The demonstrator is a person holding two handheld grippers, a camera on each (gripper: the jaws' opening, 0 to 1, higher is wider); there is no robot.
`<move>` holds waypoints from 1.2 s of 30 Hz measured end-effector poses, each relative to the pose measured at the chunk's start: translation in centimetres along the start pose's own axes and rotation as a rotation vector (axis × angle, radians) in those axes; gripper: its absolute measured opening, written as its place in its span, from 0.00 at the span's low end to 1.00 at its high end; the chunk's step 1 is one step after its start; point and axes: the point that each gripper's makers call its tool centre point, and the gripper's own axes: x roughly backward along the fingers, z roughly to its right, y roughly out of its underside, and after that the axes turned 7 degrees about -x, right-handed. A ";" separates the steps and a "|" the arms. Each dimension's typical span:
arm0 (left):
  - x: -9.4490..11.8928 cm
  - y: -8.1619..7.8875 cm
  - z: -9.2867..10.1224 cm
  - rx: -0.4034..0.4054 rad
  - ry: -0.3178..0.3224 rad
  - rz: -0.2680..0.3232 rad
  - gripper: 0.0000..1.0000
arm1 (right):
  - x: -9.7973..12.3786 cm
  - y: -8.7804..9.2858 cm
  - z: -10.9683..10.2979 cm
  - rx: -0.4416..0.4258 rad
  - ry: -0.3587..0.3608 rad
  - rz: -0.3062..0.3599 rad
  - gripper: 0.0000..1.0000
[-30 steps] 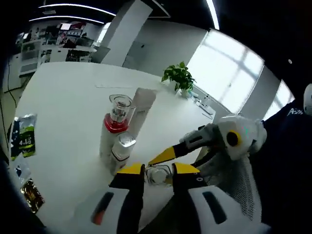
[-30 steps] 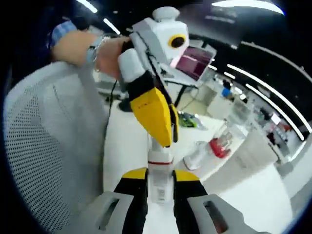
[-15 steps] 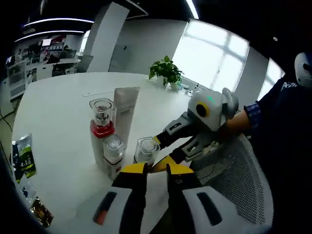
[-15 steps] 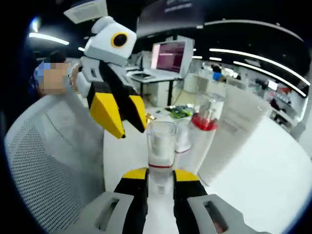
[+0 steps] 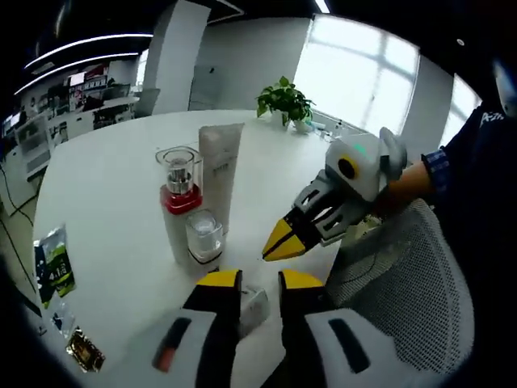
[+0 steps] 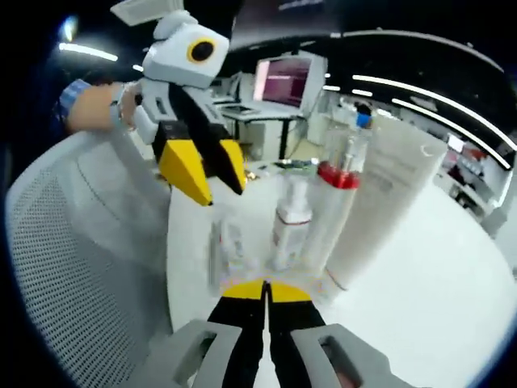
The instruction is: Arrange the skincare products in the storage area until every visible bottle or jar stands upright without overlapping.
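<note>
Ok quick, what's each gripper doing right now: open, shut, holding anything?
Left gripper: open, yellow-tipped jaws apart, gripping nothing.
Right gripper: shut, yellow tips pressed together, holding nothing.

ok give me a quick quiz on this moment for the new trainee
1. True or false: the right gripper has its jaws shut with nothing between them.
2. What colour is the collar under the clear cap of the tall bottle? A) blue B) red C) green
3. Fill the gap: the white tube next to the tall bottle is not lying down; it stands ____ on the table.

Key: 1 true; 2 B; 3 upright
</note>
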 end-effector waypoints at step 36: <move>6.3 2.5 -11.5 0.268 -0.564 0.002 0.21 | -13.7 -4.1 -10.7 0.123 -0.164 -0.207 0.22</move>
